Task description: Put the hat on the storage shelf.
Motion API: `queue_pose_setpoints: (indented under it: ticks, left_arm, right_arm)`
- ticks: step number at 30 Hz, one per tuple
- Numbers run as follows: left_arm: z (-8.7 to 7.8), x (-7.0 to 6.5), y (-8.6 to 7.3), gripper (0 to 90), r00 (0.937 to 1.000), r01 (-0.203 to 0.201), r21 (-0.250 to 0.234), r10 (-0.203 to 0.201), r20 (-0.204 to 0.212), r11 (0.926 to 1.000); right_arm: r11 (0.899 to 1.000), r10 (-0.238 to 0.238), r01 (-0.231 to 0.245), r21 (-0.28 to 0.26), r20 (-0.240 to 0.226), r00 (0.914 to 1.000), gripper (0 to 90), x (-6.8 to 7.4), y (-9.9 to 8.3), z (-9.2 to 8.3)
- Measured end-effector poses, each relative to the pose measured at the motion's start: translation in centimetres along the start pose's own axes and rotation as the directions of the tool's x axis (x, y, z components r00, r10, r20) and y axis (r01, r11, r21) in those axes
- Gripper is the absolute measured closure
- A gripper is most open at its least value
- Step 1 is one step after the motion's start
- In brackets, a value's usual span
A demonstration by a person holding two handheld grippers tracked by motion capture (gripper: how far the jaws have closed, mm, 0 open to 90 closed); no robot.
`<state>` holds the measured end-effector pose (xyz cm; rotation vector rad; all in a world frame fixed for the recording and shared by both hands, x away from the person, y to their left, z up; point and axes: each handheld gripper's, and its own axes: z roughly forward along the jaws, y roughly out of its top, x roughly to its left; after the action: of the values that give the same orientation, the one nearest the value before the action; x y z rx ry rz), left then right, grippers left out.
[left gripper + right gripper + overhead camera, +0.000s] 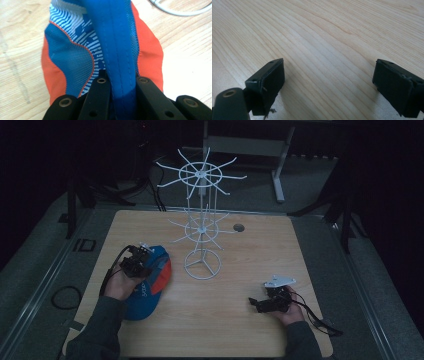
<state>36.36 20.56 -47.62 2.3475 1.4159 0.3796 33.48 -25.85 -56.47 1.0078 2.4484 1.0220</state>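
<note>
A blue and orange cap [150, 282] lies on the left half of the wooden table [240, 265]. My left gripper [136, 264] sits over the cap, shut on it. In the left gripper view the two black jaws pinch the cap's blue strap [117, 62] between them, with blue mesh and orange panels [147, 52] spread to either side. My right gripper [265, 302] rests near the table's front right, pointing left. Its jaws stand wide apart over bare wood [324, 50], with nothing between its fingers [268, 80].
A white wire display stand [201, 220] with two tiers of radiating hooks rises from a round base [202, 265] at the table's middle, just right of the cap. A small round grommet [238, 227] sits behind it. Cables trail from both grippers.
</note>
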Motion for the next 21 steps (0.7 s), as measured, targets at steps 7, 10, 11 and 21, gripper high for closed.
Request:
queue_pose_setpoints:
  ticks: [7, 10, 11, 21]
  left_arm:
    - [-1.5, 0.4, -0.2, 88.5, 0.9999, 0.013, -0.066, -0.013, 0.001, 0.9977]
    - [-2.2, 0.8, -0.3, 88.7, 0.9998, 0.021, -0.099, -0.02, 0.008, 0.9949]
    - [-2.4, 0.9, -0.3, 88.7, 0.9997, 0.025, -0.108, -0.024, 0.011, 0.9939]
    - [-4.1, 1.4, -0.7, 88.6, 0.9979, 0.038, -0.184, -0.027, 0.059, 0.9821]
  right_arm:
    - [1.0, -0.001, 0.001, 0.0, 0.0, 1.0, 10.4, 0.0, 0.0, 0.0]
    - [1.0, 0.0, 0.0, 0.0, 0.0, 1.0, 10.4, 0.0, 0.0, 0.0]
    - [1.0, -0.002, 0.002, -0.001, 0.001, 1.0, 10.4, 0.0, 0.0, 0.0]
    - [1.0, -0.002, 0.002, -0.001, 0.001, 1.0, 10.4, 0.0, 0.0, 0.0]
